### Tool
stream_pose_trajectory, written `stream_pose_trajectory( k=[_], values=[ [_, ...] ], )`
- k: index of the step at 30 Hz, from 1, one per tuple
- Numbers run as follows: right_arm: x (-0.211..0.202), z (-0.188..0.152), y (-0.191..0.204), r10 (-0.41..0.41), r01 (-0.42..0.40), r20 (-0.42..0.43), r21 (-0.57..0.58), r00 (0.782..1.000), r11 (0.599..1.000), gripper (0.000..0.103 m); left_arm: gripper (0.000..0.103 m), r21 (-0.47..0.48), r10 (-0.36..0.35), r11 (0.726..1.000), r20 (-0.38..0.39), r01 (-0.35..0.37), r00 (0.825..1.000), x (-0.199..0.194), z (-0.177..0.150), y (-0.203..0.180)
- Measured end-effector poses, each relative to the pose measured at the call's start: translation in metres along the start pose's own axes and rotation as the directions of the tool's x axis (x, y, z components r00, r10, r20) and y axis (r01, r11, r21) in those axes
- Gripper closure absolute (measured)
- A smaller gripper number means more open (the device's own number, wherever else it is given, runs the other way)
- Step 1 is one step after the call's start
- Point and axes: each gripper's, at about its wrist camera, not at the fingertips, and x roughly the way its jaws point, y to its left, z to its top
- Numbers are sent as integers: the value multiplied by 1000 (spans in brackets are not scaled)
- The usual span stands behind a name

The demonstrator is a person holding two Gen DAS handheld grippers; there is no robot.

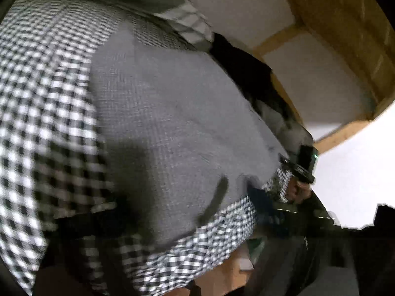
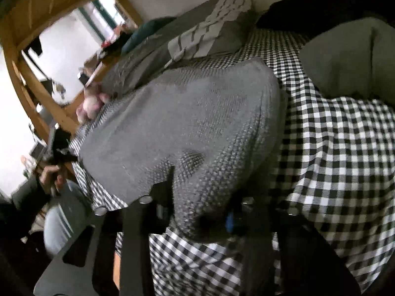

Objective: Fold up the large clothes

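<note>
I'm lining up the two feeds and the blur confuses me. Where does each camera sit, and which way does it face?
Left wrist: on the left gripper, looking down across the grey knit garment on the checked bedcover; the person's other hand shows at right.
Right wrist: on the right gripper, jaws around the garment's near edge; the other hand shows at left.
Shared: the garment, the bedcover and the wooden frame.

A bed under a black-and-white checked cover [image 2: 333, 148] carries a grey knitted garment [image 2: 187, 123] mid-surface, a striped grey pillow [image 2: 209, 34] near its far edge
</note>
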Motion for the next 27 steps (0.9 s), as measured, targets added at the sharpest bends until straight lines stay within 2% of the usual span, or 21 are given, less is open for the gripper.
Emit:
stream_pose_trajectory(
  k=[2, 4, 6, 8, 9, 10, 11, 12, 13, 14, 15, 16, 18, 19, 21, 22, 23, 24, 25, 26, 27],
  values=[
    [-16, -1, -5, 45, -48, 56, 43, 997, 998, 80, 76, -99, -68, 993, 18, 69, 998, -13, -4, 18],
    [-23, 0, -15, 37, -45, 90, 94, 995, 995, 82, 77, -100, -29, 995, 6, 29, 1000, -17, -7, 17],
    [-21, -6, -32, 4, -12, 55, 148, 998, 989, 82, 78, -119, 26, 992, -12, -27, 1000, -20, -10, 18],
    [-11, -11, -36, 8, -3, -27, 176, 1000, 984, 80, 78, -186, 27, 982, -33, -33, 999, -26, -19, 28],
    [-12, -10, -27, -42, 47, -45, 128, 998, 991, 72, 70, -191, 37, 981, -25, -41, 999, -29, -21, 27],
    [-17, -9, -18, -96, 100, -37, 96, 995, 990, 63, 48, -177, 62, 982, -5, -62, 998, -34, -21, 21],
    [-29, -4, -7, -181, 180, 1, 67, 984, 981, 43, 38, -165, 106, 981, 28, -100, 994, -43, -21, 14],
    [-46, 4, 5, -258, 254, 76, 48, 963, 966, 23, 23, -143, 156, 980, 105, -140, 982, -63, -21, 1],
    [-60, 9, 15, -312, 309, 135, 43, 940, 950, 9, 15, -124, 190, 977, 159, -171, 969, -77, -19, -9],
    [-73, 19, 31, -384, 385, 200, 35, 901, 922, 3, 5, -110, 240, 969, 207, -222, 948, -88, -16, -19],
    [-74, 29, 46, -409, 416, 198, 6, 891, 909, 3, 5, -79, 318, 948, 280, -309, 906, -101, -11, -39],
    [-68, 36, 57, -421, 430, 175, -19, 890, 903, 3, 5, -56, 366, 928, 319, -368, 874, -103, -5, -55],
    [-27, 48, 85, -488, 492, 69, -55, 870, 869, 3, 5, -84, 463, 883, 325, -462, 825, -77, 5, -81],
    [-5, 50, 92, -512, 511, -2, -63, 859, 857, 3, 5, -97, 487, 871, 293, -481, 823, -59, 8, -87],
    [48, 46, 108, -535, 521, -125, -133, 835, 843, 3, 5, -45, 481, 876, 181, -481, 858, 0, 11, -98],
    [79, 39, 112, -559, 534, -175, -172, 810, 828, 3, 5, 8, 528, 846, 128, -533, 840, 32, 10, -102],
    [102, 32, 108, -608, 573, -218, -203, 764, 794, 3, 5, 39, 591, 799, 128, -600, 796, 48, 8, -105],
    [114, 26, 101, -635, 594, -240, -226, 734, 772, 3, 5, 88, 692, 702, 151, -706, 706, 71, 4, -104],
    [125, 20, 91, -645, 599, -241, -240, 725, 764, 3, 4, 114, 718, 669, 158, -735, 678, 82, 3, -101],
    [125, 17, 86, -637, 592, -221, -239, 739, 770, 2, 4, 122, 724, 660, 161, -741, 671, 85, 1, -96],
    [120, 16, 80, -613, 574, -211, -220, 762, 789, 2, 4, 129, 718, 662, 176, -739, 674, 84, -1, -90]
  ],
)
